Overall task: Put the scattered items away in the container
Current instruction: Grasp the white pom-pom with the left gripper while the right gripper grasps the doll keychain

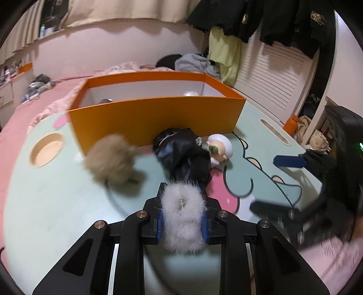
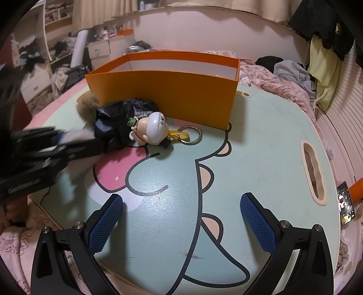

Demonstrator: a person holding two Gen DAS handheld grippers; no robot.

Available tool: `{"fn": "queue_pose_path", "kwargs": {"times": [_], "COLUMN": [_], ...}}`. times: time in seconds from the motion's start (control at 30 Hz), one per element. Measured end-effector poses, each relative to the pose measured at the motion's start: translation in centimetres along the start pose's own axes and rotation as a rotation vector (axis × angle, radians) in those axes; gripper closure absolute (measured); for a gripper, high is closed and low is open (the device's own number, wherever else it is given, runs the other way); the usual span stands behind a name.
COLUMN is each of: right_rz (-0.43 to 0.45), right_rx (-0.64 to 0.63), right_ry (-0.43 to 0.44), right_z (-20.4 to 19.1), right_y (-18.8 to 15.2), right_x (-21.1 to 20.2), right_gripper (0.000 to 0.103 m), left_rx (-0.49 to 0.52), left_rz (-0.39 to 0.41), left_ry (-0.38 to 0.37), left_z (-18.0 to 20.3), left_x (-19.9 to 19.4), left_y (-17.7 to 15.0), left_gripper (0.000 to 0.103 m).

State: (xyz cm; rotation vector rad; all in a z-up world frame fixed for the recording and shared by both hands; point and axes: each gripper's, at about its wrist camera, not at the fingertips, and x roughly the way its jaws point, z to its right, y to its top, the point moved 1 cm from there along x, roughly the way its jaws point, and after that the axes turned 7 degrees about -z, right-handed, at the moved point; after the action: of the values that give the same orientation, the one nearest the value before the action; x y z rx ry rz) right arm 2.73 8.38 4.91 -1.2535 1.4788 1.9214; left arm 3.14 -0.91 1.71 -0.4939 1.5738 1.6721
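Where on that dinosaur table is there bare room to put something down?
Bare patches: the wide stretch between the open right gripper and the figurine, and the corner by the oval slot. It is crowded along the orange box front, where the black bag and brown pompom sit.

Fluffy white pompom (image 1: pixel 182 221), glossy plastic figurine (image 2: pixel 150 130), metal ring (image 2: pixel 189 134), matt orange cardboard box (image 2: pixel 168 89).

No legible text in either view, small dark mark on the figurine's (image 2: pixel 151 130) white helmet too blurred to read, gold emblems on hanging black clothes (image 1: pixel 317 19) unreadable.
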Motion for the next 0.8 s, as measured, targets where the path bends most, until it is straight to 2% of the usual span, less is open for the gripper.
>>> {"fn": "queue_pose_path", "kwargs": {"times": [0.1, 0.2, 0.27, 0.37, 0.53, 0.6, 0.63, 0.67, 0.8], "right_rz": [0.031, 0.071, 0.094, 0.075, 0.033, 0.001, -0.021, -0.007, 0.027], "right_rx": [0.054, 0.073, 0.054, 0.021, -0.071, -0.091, -0.095, -0.104, -0.092], "right_ry": [0.072, 0.097, 0.082, 0.082, 0.066, 0.074, 0.090, 0.085, 0.081], "right_z": [0.9, 1.0, 0.5, -0.4, -1.5, -1.8, -1.8, -1.8, -1.5], "right_y": [0.5, 2.2, 3.8, 5.6, 7.9, 8.2, 8.3, 8.3, 7.8], "right_x": [-0.7, -1.4, -1.4, -0.5, 1.5, 2.9, 3.6, 3.7, 2.4], "right_gripper": [0.000, 0.003, 0.009, 0.021, 0.031, 0.040, 0.050, 0.062, 0.062], "left_rx": [-0.004, -0.015, -0.024, -0.037, -0.031, -0.028, -0.025, -0.023, -0.024], "left_rz": [0.023, 0.031, 0.035, 0.032, 0.031, 0.031, 0.031, 0.033, 0.040], "left_ry": [0.023, 0.023, 0.019, 0.023, 0.018, 0.019, 0.019, 0.020, 0.021], "left_z": [-0.3, -0.5, -0.9, -1.2, -1.1, -1.1, -1.1, -1.0, -1.0], "left_x": [-1.5, -2.0, -2.1, -1.9, -1.9, -2.0, -2.0, -2.1, -2.3], "left_y": [-1.8, -3.0, -3.2, -3.2, -3.2, -3.4, -3.4, -3.4, -3.4], "left_gripper": [0.077, 0.077, 0.077, 0.077, 0.077, 0.077, 0.077, 0.077, 0.077]}}
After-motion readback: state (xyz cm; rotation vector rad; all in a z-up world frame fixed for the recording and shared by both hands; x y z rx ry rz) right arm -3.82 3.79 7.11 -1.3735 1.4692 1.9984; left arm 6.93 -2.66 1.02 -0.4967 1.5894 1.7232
